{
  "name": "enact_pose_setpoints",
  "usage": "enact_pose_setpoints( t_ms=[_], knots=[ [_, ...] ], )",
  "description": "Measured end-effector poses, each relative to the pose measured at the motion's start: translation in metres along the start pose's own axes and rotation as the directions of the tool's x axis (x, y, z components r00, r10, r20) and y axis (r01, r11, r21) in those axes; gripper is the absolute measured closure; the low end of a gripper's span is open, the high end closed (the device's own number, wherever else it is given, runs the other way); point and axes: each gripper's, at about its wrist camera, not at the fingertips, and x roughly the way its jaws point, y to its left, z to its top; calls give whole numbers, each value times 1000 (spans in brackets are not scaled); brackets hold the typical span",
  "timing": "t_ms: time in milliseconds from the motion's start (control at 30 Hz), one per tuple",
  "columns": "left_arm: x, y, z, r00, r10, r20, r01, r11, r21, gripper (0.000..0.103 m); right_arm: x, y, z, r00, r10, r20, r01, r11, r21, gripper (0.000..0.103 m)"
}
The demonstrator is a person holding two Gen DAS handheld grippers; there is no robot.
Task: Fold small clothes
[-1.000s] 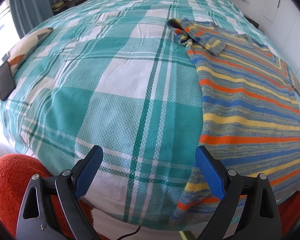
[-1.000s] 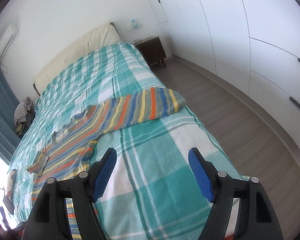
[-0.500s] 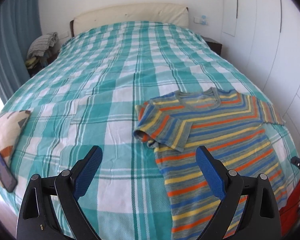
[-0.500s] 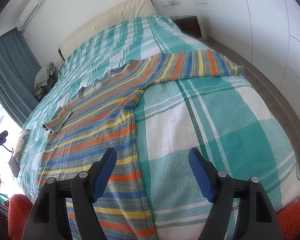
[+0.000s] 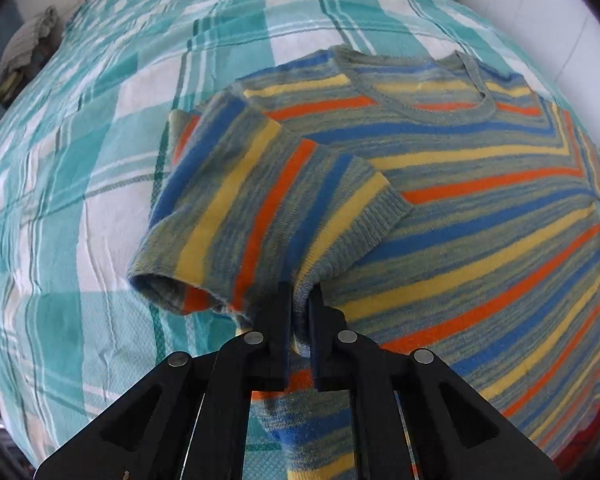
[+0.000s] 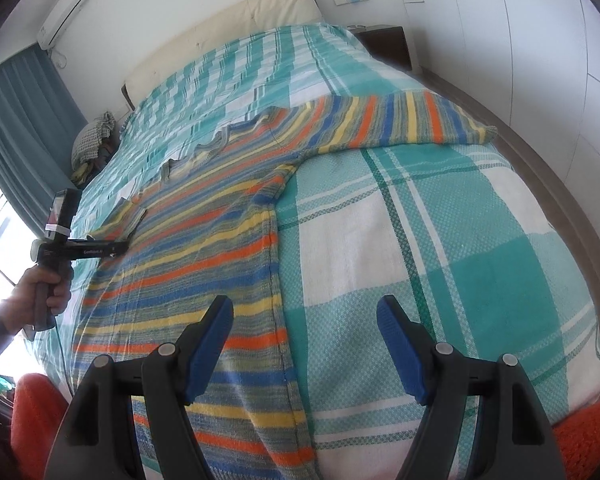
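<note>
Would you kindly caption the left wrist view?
Left claw shut on the striped sweater beside its folded-in sleeve, on a plaid bedspread.

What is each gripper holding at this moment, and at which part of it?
The left gripper has its jaws shut on the striped sweater, pinching the cuff edge of the folded-in sleeve. The right gripper holds nothing; its jaws stand open.

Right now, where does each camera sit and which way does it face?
Left wrist: on the left gripper, looking steeply down at the sweater; its jaws are shut on a fold of knit at the folded sleeve.
Right wrist: on the right gripper, open, looking up the bed toward the headboard; the left hand shows at the left edge.
Shared: sweater, bed and the left gripper.
</note>
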Motion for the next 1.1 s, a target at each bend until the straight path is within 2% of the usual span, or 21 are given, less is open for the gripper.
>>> enact_pose_setpoints(
  t_ms=[67,133,167,200,300,367,400,533,667,867,933,967,1033,1100],
  knots=[
    [-28,34,-3,997,-8,77,17,992,-121,100,3,3,0,1000,-2,-7,2,1000,-11,29],
    [-58,83,-11,989,-9,145,47,963,-266,100,5,5,-1,1000,-2,-11,2,1000,-19,29],
    [-71,113,-17,986,12,166,47,935,-350,100,5,6,-1,1000,-2,-11,1,1000,-23,29],
    [-79,144,-25,983,41,177,42,897,-440,100,5,7,-1,1000,-2,-10,2,1000,-30,29],
    [-84,227,-59,981,151,125,-35,763,-645,100,5,11,-1,1000,-4,-6,4,999,-50,29],
    [-73,259,-82,989,113,94,-11,698,-716,100,8,13,-2,1000,-8,-15,7,998,-59,29],
    [-66,265,-91,992,100,82,-8,678,-735,100,10,14,-2,1000,-9,-20,8,998,-62,29],
    [-43,258,-111,998,38,52,15,654,-756,101,16,20,-5,999,-9,-42,5,996,-92,29],
    [-30,252,-122,999,24,44,18,638,-770,101,19,22,-7,998,-15,-56,8,993,-114,29],
    [-33,271,-137,994,-44,97,105,564,-819,98,22,16,-9,997,-13,-71,6,995,-98,29],
    [-39,280,-146,996,-16,86,81,535,-841,95,23,15,-8,997,-12,-70,5,996,-87,29],
    [-43,286,-152,997,15,70,52,524,-850,95,22,14,-7,998,-11,-69,5,997,-83,29],
    [-50,295,-164,997,38,68,40,505,-862,98,22,13,-6,998,-11,-64,6,997,-80,29],
    [-58,296,-171,997,59,56,17,515,-857,98,22,13,-6,998,-11,-61,6,997,-78,29]
  ],
)
